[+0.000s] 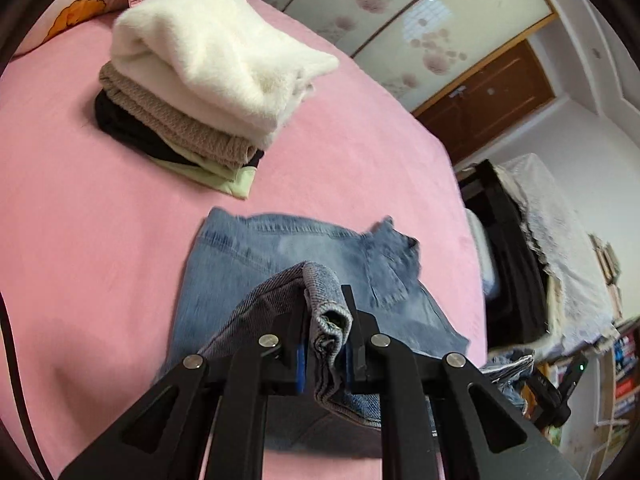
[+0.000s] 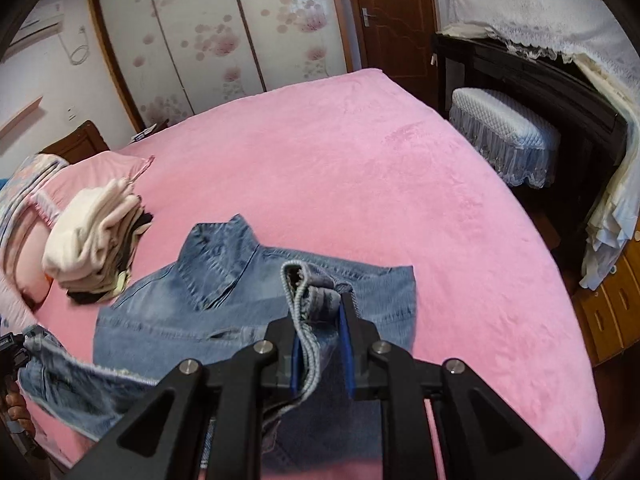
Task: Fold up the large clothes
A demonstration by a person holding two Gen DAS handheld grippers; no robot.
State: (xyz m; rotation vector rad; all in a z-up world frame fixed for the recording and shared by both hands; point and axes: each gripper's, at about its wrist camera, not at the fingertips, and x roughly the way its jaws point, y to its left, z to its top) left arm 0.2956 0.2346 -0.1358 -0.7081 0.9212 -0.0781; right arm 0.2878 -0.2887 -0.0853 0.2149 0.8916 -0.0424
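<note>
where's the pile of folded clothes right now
The folded clothes pile sits on the pink bed, beyond the denim garment and near the pillow; in the right wrist view it's at far left.

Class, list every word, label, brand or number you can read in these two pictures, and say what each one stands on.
None can be read.
Book spines on the shelf: print too small and blurred.
Denim garment, held by left gripper and right gripper: no label visible.
Stack of folded clothes: no tags showing.
</note>
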